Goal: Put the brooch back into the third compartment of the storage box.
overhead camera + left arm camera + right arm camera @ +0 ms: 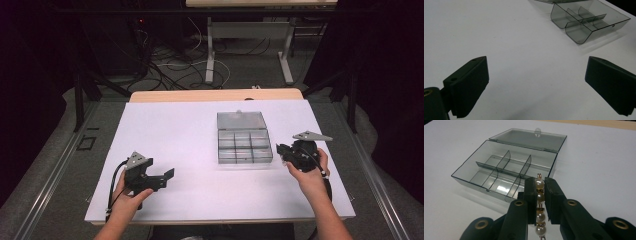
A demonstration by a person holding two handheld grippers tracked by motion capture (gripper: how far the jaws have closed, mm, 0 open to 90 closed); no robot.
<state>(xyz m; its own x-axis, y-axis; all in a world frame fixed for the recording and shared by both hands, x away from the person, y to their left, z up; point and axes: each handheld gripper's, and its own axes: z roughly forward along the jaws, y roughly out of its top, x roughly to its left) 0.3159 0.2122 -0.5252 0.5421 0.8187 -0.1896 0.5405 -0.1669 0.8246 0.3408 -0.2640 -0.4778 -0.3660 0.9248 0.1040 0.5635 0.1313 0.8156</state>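
1. The right hand-held gripper (pixel 540 195) is clenched on a short strand of white pearl beads with gold spacers (pixel 539 202). The strand's long axis runs along the jaws, its gold loop end pointing forward past the tips.
2. The smoky transparent plastic organiser box with six compartments (pixel 244 145) rests on the white table (pixel 165 135), its hinged lid (pixel 529 138) laid open flat on the far side.
3. In the high view the box lies just to the left of the right hand-held gripper (pixel 286 152); in the right gripper view it sits ahead and to the left, near the jaw tips. The nearest compartment row is the probable target, judged from this alignment.
4. The left hand-held gripper (pixel 162 178) is released, jaws wide, nothing between them, and stands well apart from the box. The right hand is the nearer.
5. Hard to make out: the strand's lower end, cut off at the frame edge, and its full length.
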